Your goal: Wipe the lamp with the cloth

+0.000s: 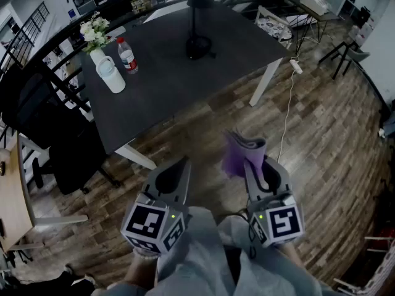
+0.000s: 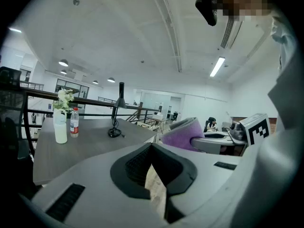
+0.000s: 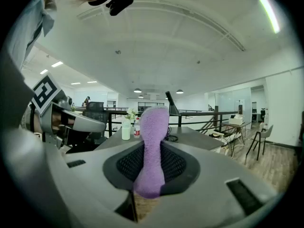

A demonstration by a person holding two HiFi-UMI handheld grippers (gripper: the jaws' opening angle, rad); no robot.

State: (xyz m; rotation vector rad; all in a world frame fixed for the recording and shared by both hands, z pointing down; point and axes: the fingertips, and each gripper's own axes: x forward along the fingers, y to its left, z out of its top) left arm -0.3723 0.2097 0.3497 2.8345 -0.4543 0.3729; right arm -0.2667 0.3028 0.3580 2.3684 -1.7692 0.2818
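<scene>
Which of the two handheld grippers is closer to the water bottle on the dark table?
Left. The left gripper sits over the floor, off the table edge nearest the water bottle; the right gripper, holding the purple cloth, is farther right.

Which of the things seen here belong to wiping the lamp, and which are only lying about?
For the job: purple fuzzy cloth, clamped in the right gripper; black desk lamp on the dark grey table.

Lying about: white plastic jug; clear water bottle with red label; white flowers in a vase; black office chair.
</scene>
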